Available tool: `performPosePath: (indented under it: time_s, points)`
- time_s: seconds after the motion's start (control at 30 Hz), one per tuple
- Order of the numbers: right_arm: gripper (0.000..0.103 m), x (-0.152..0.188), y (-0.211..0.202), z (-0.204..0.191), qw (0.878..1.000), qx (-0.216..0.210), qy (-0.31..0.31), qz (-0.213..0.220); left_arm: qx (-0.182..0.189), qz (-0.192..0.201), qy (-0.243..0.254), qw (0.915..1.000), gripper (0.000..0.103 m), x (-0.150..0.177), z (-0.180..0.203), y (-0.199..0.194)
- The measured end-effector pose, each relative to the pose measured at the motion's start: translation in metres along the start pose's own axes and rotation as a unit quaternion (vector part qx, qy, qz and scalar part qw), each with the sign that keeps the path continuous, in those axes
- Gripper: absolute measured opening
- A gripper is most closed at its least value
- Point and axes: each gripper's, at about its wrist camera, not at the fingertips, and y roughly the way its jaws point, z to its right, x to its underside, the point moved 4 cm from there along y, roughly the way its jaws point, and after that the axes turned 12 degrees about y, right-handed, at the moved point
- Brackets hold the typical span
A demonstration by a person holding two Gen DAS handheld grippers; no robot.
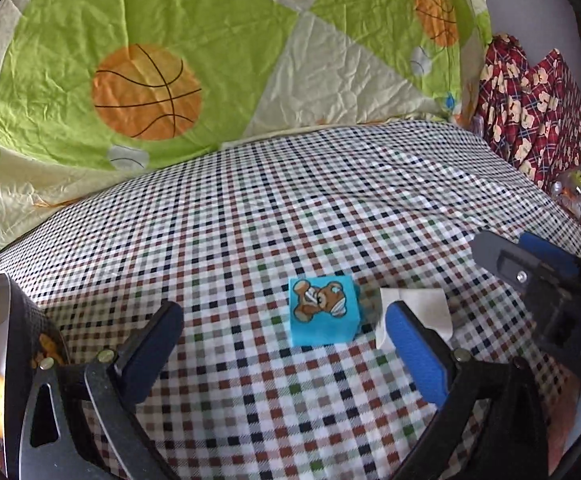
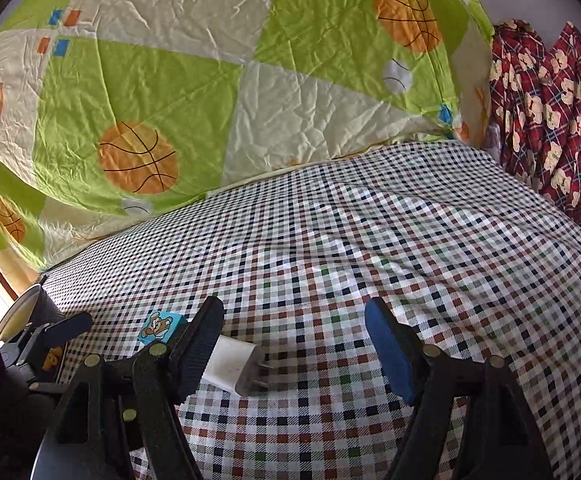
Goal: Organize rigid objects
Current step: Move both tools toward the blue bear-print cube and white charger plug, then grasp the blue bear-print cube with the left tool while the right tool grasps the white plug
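Observation:
A blue cube with a bear picture [image 1: 323,310] lies on the checked sheet [image 1: 290,208], just ahead of my open left gripper [image 1: 286,320] and between its fingers' lines. A white plug charger [image 1: 416,312] lies right beside the cube, partly behind the right finger. In the right wrist view the charger [image 2: 236,368] lies by the left finger of my open, empty right gripper [image 2: 296,326], prongs pointing right; the cube [image 2: 158,328] is further left. A dark cup [image 1: 14,344] stands at the left; it also shows in the right wrist view [image 2: 30,308].
A green and cream quilt with basketballs [image 1: 150,80] is bunched along the back of the bed. A red bear-print cloth [image 1: 530,112] lies at the far right. The right gripper's body [image 1: 550,280] shows at the right of the left wrist view.

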Motion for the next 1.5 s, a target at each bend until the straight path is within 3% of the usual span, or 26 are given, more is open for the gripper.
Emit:
performPosePath:
  time_s: [0.17, 0.2, 0.23, 0.3, 0.43, 0.67, 0.77, 1.07, 1.27, 1.33, 1.5]
  points:
    - [0.075, 0.002, 0.001, -0.001, 1.000, 0.011, 0.002, -0.008, 0.014, -0.014, 0.009, 0.9998, 0.095, -0.001, 0.004, 0.014]
    - [0.075, 0.003, 0.003, -0.001, 1.000, 0.012, -0.001, -0.011, 0.019, -0.013, 0.007, 0.9997, 0.085, -0.002, 0.004, 0.015]
    - [0.075, 0.004, 0.004, -0.002, 1.000, 0.014, -0.002, -0.014, 0.026, -0.018, 0.007, 0.9995, 0.067, -0.001, 0.004, 0.017]
    - [0.075, 0.005, 0.006, -0.003, 1.000, 0.017, -0.006, -0.018, 0.049, -0.033, 0.002, 0.9983, 0.042, 0.002, 0.002, 0.023]
    - [0.075, 0.006, 0.006, -0.006, 1.000, 0.008, -0.012, -0.022, 0.055, -0.028, -0.018, 0.9979, 0.042, 0.011, -0.010, 0.018]
    - [0.075, 0.014, 0.017, -0.026, 0.997, -0.022, -0.043, -0.054, -0.008, 0.000, -0.041, 0.9991, 0.042, 0.036, -0.044, -0.013]
    - [0.075, 0.023, 0.025, -0.041, 0.995, -0.012, -0.068, -0.075, -0.029, 0.014, -0.048, 0.9983, 0.042, 0.042, -0.055, -0.024]
    - [0.079, 0.039, 0.051, -0.056, 0.987, 0.024, -0.081, -0.136, -0.018, 0.027, -0.060, 0.9977, 0.042, 0.040, -0.063, -0.027]
    - [0.078, 0.042, 0.053, -0.063, 0.985, 0.035, -0.093, -0.138, -0.017, 0.033, -0.065, 0.9972, 0.042, 0.039, -0.062, -0.028]
    - [0.069, 0.041, 0.053, -0.063, 0.986, 0.040, -0.093, -0.134, -0.023, 0.038, -0.063, 0.9970, 0.042, 0.039, -0.060, -0.031]
    - [0.069, 0.039, 0.045, -0.064, 0.988, 0.020, -0.089, -0.122, -0.042, 0.068, -0.068, 0.9945, 0.042, 0.039, -0.062, -0.044]
